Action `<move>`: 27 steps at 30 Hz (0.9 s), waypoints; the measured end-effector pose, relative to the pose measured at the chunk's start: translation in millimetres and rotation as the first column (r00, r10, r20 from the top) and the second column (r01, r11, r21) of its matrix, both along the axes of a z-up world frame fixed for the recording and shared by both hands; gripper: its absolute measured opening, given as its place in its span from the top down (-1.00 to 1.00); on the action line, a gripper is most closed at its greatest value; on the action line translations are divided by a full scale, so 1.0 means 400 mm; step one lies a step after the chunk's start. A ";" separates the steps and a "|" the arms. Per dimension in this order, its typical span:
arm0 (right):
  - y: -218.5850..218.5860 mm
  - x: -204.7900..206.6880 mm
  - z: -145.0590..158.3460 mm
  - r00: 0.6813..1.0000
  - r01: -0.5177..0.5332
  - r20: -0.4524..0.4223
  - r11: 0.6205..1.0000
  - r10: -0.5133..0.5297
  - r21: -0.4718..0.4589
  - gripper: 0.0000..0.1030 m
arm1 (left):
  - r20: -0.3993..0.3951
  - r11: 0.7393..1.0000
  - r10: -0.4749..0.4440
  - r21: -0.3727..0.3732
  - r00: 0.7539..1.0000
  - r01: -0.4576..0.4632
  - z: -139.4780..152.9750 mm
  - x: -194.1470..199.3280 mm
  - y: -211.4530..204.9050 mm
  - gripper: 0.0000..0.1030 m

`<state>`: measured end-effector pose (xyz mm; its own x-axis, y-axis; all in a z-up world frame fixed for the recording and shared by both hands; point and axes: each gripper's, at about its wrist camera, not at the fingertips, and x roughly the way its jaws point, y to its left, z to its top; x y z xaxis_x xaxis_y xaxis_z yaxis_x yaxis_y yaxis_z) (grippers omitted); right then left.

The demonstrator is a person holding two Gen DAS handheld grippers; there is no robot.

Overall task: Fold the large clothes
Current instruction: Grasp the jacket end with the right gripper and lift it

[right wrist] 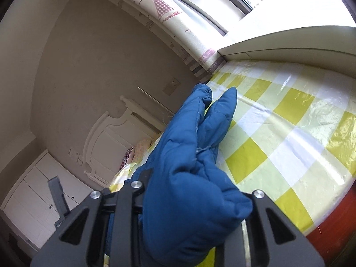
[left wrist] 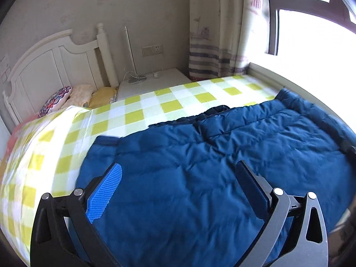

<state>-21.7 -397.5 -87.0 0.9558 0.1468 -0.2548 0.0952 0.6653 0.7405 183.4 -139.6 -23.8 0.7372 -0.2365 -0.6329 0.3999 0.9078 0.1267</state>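
Note:
A dark blue padded jacket (left wrist: 267, 138) lies spread on the bed's yellow-and-white checked cover (left wrist: 133, 115). My left gripper (left wrist: 179, 165) hangs just above the jacket's near part, open wide, with nothing between its blue pad (left wrist: 104, 191) and its dark pad. In the right wrist view, my right gripper (right wrist: 198, 191) is shut on a bunched fold of the jacket (right wrist: 189, 133). That fold stands up from the jaws, lifted off the checked cover (right wrist: 278, 133), and hides both fingertips.
A white headboard (left wrist: 44, 66) and small pillows (left wrist: 57, 98) are at the far left. A white nightstand (left wrist: 155, 80) with a lamp and cable stands beside the bed. A curtain (left wrist: 211, 44) and a bright window sill (left wrist: 289, 75) border the far side. White cabinet (right wrist: 33, 189).

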 end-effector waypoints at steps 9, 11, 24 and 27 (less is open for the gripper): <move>0.139 0.032 0.164 1.000 0.022 0.022 0.970 -0.017 -0.242 0.51 | -0.042 0.993 0.028 -0.117 0.999 -0.033 -0.046 0.044 0.100 -0.74; 0.225 0.052 0.236 0.999 0.003 0.043 0.933 0.013 -0.360 0.51 | 0.011 0.953 0.111 -0.284 0.994 -0.103 0.026 0.011 0.259 -0.82; 1.251 0.319 -0.020 0.890 -0.379 -0.383 -0.063 0.248 -0.923 0.42 | 0.006 0.758 0.415 -0.555 0.910 -0.342 0.147 -0.121 0.923 -0.88; 1.279 0.314 -0.051 0.901 -0.347 -0.360 -0.097 0.243 -0.933 0.41 | -0.003 0.812 0.337 -0.505 0.941 -0.292 0.147 -0.111 0.914 -0.88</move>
